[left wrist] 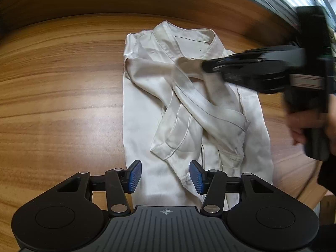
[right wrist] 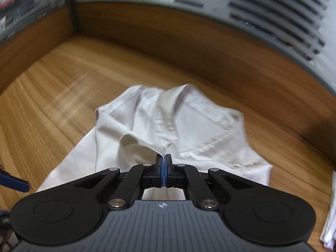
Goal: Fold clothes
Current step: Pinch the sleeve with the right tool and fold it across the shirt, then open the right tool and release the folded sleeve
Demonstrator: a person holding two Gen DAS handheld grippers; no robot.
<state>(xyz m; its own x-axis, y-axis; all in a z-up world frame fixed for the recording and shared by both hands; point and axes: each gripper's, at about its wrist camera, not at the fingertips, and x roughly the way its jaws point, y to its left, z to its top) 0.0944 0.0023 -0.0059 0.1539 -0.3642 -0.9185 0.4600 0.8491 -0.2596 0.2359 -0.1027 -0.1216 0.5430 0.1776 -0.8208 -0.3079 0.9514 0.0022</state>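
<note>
No readable words, brand names or numbers anywhere. Only a small white crosshair-in-circle sign printed on the ribbed grey plastic body of the left claw, and the same sign on the right claw's body; possibly lettering in the blurred background, illegible.

Right gripper at bottom centre, jaws closed, blue pads together, pinching a thin fold of white shirt. Shirt spread on wooden table, collar end far from camera, seams and placket visible, cloth rumpled and raised toward the pinch. Blue object at left edge, partly cut off. Slatted grey panel behind table. Background blurred.
</note>
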